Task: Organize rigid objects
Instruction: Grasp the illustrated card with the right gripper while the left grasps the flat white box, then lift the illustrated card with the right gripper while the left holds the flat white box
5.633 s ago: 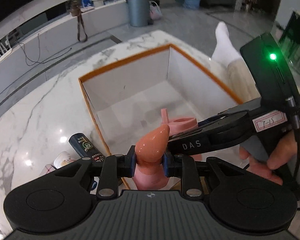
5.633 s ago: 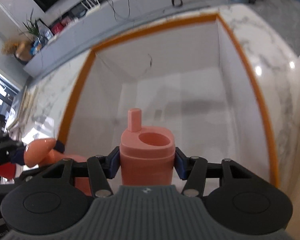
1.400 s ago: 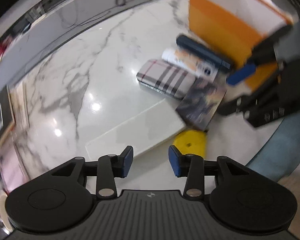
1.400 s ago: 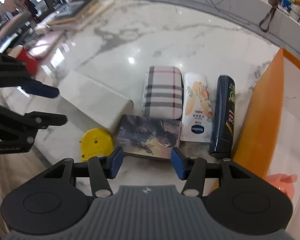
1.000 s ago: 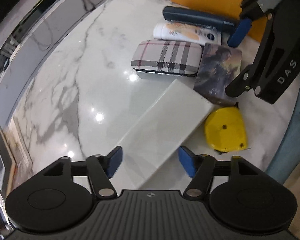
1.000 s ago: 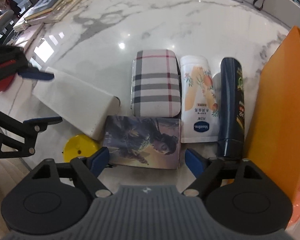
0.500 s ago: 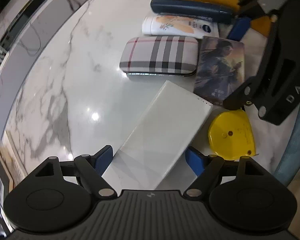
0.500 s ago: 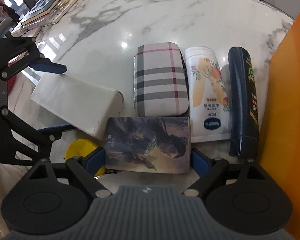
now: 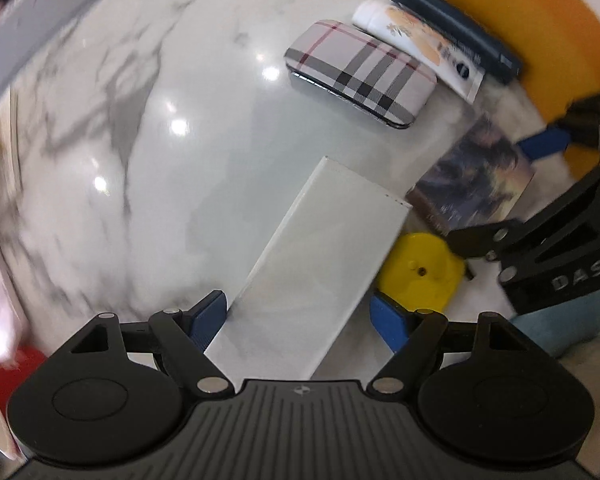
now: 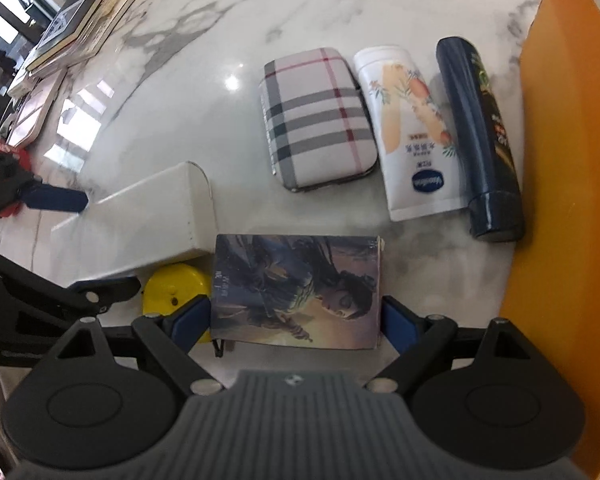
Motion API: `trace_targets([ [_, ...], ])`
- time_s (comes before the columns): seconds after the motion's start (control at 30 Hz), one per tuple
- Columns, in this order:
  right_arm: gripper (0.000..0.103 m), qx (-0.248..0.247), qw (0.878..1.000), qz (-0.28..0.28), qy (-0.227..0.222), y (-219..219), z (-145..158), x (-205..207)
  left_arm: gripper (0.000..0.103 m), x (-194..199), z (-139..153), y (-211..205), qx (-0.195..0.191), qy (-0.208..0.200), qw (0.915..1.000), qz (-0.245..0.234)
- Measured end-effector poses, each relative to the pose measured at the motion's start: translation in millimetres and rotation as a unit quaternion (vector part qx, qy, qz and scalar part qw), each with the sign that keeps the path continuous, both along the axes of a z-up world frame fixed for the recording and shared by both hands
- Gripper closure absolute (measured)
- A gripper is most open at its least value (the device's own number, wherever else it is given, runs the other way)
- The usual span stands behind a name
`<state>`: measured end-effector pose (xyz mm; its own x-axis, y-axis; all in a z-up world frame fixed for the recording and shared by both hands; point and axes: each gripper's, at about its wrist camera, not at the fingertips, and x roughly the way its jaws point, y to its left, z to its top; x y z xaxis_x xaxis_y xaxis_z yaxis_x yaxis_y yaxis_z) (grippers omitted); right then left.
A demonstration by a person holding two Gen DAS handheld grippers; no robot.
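Observation:
My left gripper (image 9: 300, 320) is open with its fingers on either side of the near end of a long white box (image 9: 320, 256) that lies on the marble table. My right gripper (image 10: 294, 322) is open and straddles a flat illustrated box (image 10: 296, 292); its pads sit beside the box's edges. The white box (image 10: 148, 216) and the left gripper's blue fingertip (image 10: 56, 199) also show in the right wrist view. A yellow tape measure (image 9: 420, 276) lies between the two boxes. The illustrated box (image 9: 472, 184) shows in the left wrist view too.
A plaid case (image 10: 320, 116), a white lotion tube (image 10: 412, 132) and a dark blue bottle (image 10: 480, 140) lie side by side next to the orange box's wall (image 10: 560, 160). Stacked books (image 10: 76, 24) sit at the table's far left. A red object (image 9: 4, 372) lies at my near left.
Both grippers have moved closer to the table. The left one now straddles the white box's end and the right one straddles the illustrated box. Both stay open.

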<state>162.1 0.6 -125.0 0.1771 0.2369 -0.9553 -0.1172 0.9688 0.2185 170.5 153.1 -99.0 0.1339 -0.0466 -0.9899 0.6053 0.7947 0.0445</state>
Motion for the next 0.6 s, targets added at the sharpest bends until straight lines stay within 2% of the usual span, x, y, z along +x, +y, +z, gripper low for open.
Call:
trace_targets([
  [0.07,0.014,-0.002,1.000,0.019,0.007,3,-1,0,0.014,2,3,7,-0.020,0.013,0.9996,0.016],
  [0.13,0.014,-0.026,0.998,0.063,0.006,9,0,0,0.014,4,6,13,-0.039,0.018,0.9988,0.025],
  [0.23,0.013,-0.061,0.988,0.142,-0.017,22,6,-4,0.014,0,6,15,-0.040,0.007,0.9992,0.002],
  [0.4,0.013,-0.097,0.961,0.253,-0.048,40,16,-8,0.014,-9,-1,14,-0.031,-0.022,0.9985,-0.039],
  [0.47,0.013,-0.096,0.953,0.281,-0.056,42,19,-10,0.014,-11,-1,14,-0.045,-0.027,0.9978,-0.040],
  [0.53,0.012,-0.099,0.943,0.313,-0.061,48,20,-14,0.017,-12,-3,13,-0.042,-0.029,0.9980,-0.037],
  [0.6,0.012,-0.112,0.927,0.351,-0.070,55,18,-21,0.017,-12,-6,13,-0.037,-0.031,0.9983,-0.034],
])
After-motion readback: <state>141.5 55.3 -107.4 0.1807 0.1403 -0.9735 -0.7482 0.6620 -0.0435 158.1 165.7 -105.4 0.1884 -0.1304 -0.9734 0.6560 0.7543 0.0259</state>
